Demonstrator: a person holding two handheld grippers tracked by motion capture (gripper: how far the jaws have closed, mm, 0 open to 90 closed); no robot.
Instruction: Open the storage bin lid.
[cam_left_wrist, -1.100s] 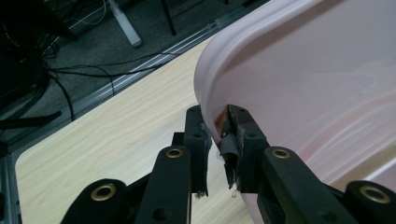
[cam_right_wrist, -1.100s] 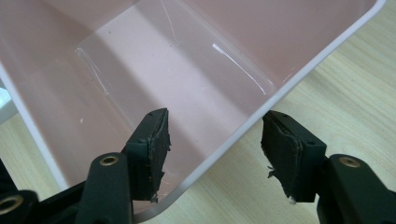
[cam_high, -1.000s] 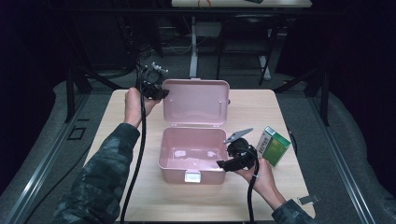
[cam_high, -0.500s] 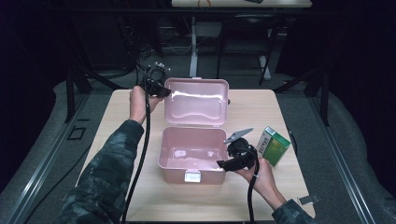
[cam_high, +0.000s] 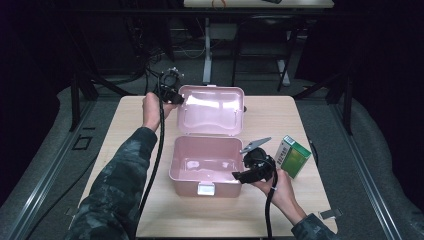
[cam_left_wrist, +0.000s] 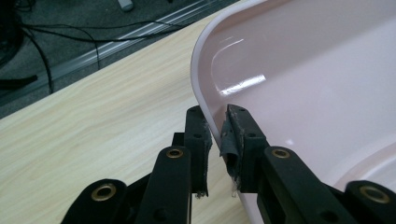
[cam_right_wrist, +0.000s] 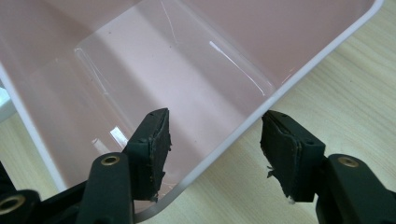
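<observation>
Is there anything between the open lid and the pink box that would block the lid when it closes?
One thing may: the right gripper straddles the box wall at its right front corner, jaws open, one inside. The left gripper is shut on the lid rim. The box interior looks empty.

Pink box (cam_high: 206, 162) open on table (cam_high: 125, 125); left gripper (cam_high: 172, 95) at lid (cam_high: 212, 111) corner; right gripper (cam_high: 252, 170) at box rim.

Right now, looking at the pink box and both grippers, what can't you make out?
- Printing on the green carton, high view: too small.
- Latch on the pink box, high view: too small to tell details.
- Whether the right gripper touches the box wall, right gripper view: jaws straddle it, gaps unclear.
- Lid, left gripper view: cut off by the picture's edge.
</observation>
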